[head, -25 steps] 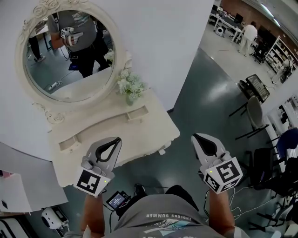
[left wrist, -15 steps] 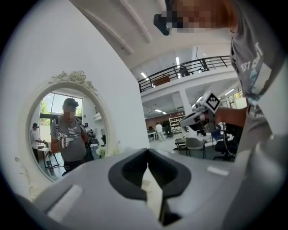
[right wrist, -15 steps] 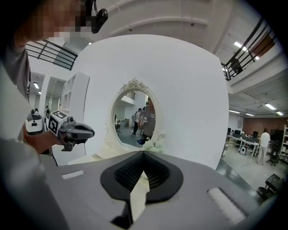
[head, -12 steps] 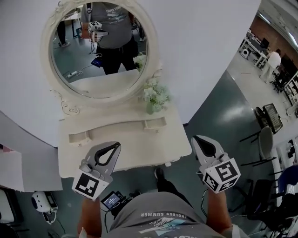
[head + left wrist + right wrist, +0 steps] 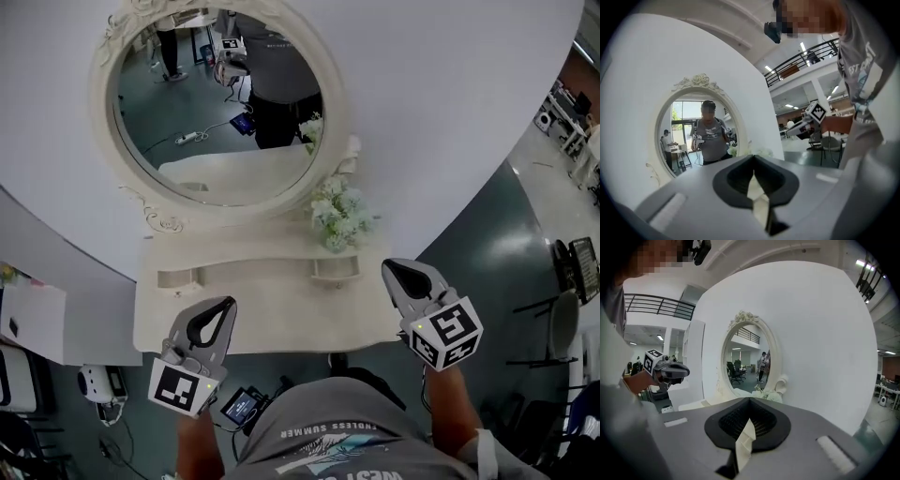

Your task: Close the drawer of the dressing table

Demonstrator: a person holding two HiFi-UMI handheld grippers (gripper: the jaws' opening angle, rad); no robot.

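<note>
A cream dressing table [image 5: 272, 323] with an oval mirror [image 5: 220, 103] stands against the curved white wall. Two small drawers sit on its top: a left drawer [image 5: 178, 277] and a right drawer [image 5: 336, 270] that seems to stick out slightly. My left gripper [image 5: 223, 306] hovers at the table's front left, shut and holding nothing. My right gripper [image 5: 390, 268] is over the table's right edge, beside the right drawer, also shut and bare. The left gripper view shows the mirror [image 5: 701, 136] past the left gripper [image 5: 754, 187]. In the right gripper view the right gripper [image 5: 745, 432] points at the mirror [image 5: 747, 362].
A vase of pale flowers [image 5: 339, 217] stands on the table top behind the right drawer. A white board [image 5: 28, 323] and a small floor device [image 5: 98, 382] lie to the left. A chair [image 5: 564, 323] stands at the right. A small screen [image 5: 242, 405] hangs at the person's waist.
The view has swung so that the dressing table is straight ahead. Both grippers have come closer to it, and the right one now reaches over its right edge. Both stayed shut.
</note>
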